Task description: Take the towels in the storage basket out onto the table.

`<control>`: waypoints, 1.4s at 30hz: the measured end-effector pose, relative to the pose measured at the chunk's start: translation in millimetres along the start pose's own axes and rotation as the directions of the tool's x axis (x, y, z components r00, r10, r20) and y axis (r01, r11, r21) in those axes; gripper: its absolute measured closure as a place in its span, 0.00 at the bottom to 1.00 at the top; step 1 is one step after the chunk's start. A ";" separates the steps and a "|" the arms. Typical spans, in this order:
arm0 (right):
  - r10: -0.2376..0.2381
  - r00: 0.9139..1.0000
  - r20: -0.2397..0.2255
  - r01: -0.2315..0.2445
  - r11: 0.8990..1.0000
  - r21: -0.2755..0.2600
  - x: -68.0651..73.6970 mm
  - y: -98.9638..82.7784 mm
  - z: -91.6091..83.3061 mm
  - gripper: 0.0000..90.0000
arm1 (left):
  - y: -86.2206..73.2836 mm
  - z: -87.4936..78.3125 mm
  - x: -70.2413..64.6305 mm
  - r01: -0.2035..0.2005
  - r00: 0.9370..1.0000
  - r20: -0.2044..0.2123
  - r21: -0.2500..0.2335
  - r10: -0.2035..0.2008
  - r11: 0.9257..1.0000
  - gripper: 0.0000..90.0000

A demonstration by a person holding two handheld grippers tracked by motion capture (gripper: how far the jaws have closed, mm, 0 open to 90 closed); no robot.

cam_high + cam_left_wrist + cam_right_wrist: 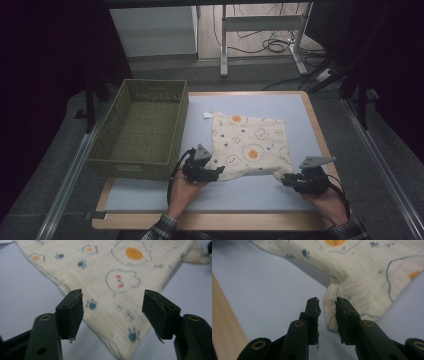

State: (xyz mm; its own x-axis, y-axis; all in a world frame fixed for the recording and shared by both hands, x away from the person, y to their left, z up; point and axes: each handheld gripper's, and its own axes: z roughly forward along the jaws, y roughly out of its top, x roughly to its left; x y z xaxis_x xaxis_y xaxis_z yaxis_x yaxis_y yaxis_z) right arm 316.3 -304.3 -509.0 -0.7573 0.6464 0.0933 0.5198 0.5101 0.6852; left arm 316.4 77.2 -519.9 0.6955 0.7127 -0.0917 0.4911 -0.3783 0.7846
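In the left gripper view, the two black jaws of the left gripper (113,315) are held wide apart, with a near corner of the cream square cloth printed with fried eggs and blue paw marks (117,287) lying flat between them, untouched by either pad. In the right gripper view, the jaws of the right gripper (327,315) are drawn narrow around the other near corner of the cloth (362,277), which is raised slightly off the surface; whether the pads press on it cannot be told. In the high view, the cloth is spread on the pale blue mat of the wood-edged table (260,192), and a green woven rectangular basket (142,127) is placed just left of it.
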 end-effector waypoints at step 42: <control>-0.001 1.000 0.001 0.002 0.997 -0.079 24.5 -48.0 -52.1 0.95 | -46.9 -45.7 -44.1 -0.032 0.992 0.119 0.010 0.030 0.999 0.70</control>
State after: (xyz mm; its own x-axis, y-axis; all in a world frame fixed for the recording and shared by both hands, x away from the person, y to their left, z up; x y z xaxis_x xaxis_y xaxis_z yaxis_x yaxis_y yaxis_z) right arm 252.2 -342.5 -501.9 -0.7577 0.6461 0.0916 0.4856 0.4644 0.7406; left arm 238.8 90.5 -524.6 0.7676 0.6255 -0.1400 0.4740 -0.4068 0.7810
